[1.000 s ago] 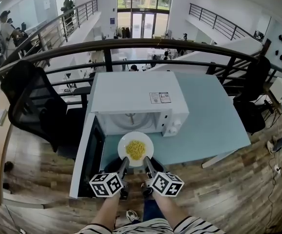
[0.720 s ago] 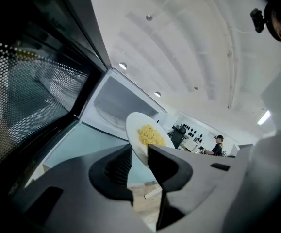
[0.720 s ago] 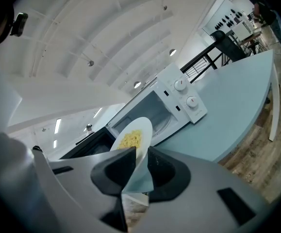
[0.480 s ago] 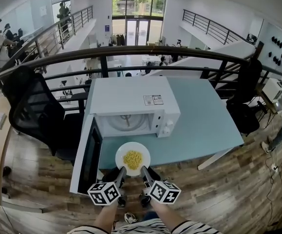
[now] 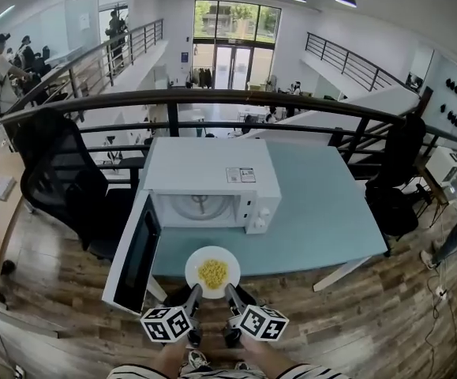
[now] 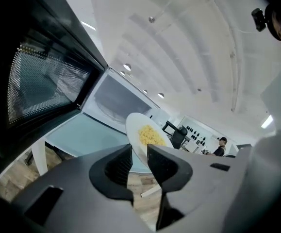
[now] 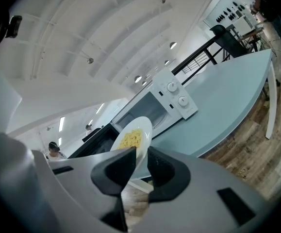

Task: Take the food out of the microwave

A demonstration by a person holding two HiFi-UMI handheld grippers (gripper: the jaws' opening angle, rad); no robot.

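A white plate point(image 5: 212, 272) with a heap of yellow food point(image 5: 212, 272) hangs in front of the open white microwave point(image 5: 208, 181), over the near edge of the pale blue table point(image 5: 323, 212). My left gripper point(image 5: 194, 290) is shut on the plate's near left rim and my right gripper point(image 5: 230, 290) on its near right rim. The left gripper view shows the plate point(image 6: 142, 142) edge-on between the jaws point(image 6: 139, 157). So does the right gripper view, with the plate point(image 7: 133, 140) pinched at its rim point(image 7: 141, 157). The microwave cavity point(image 5: 200, 207) holds only its glass turntable.
The microwave door point(image 5: 133, 255) swings out to the left, past the table's near edge. A black office chair point(image 5: 62, 188) stands left of the table, another chair point(image 5: 398, 172) at the right. A dark railing point(image 5: 212, 97) runs behind the table. The floor below is wood.
Both grippers have drawn the plate back from the microwave's mouth toward me, from above the table to its near edge. The grip on the rim is unchanged.
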